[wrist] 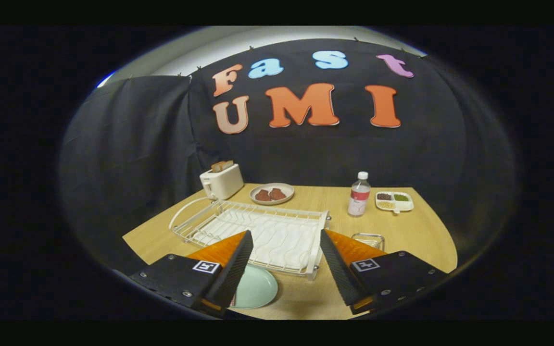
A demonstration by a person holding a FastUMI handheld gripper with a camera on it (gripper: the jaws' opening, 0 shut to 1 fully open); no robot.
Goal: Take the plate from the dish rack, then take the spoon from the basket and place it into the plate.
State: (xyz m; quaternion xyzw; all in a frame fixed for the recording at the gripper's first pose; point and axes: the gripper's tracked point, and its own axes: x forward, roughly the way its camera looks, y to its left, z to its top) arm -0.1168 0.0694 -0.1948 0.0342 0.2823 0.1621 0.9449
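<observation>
Plate (256, 287) already off rack (258, 230), on table at gripper's (284, 262) 7 o'clock; gripper wide, empty; spoon prob. in basket (368, 239) at 1 o'clock, untaken

The pale green plate (256, 288) lies flat on the table just in front of the white wire dish rack (253, 230), which holds no dishes. The small wire basket (368, 239) sits just beside the rack's right end; its contents are hidden.
</observation>
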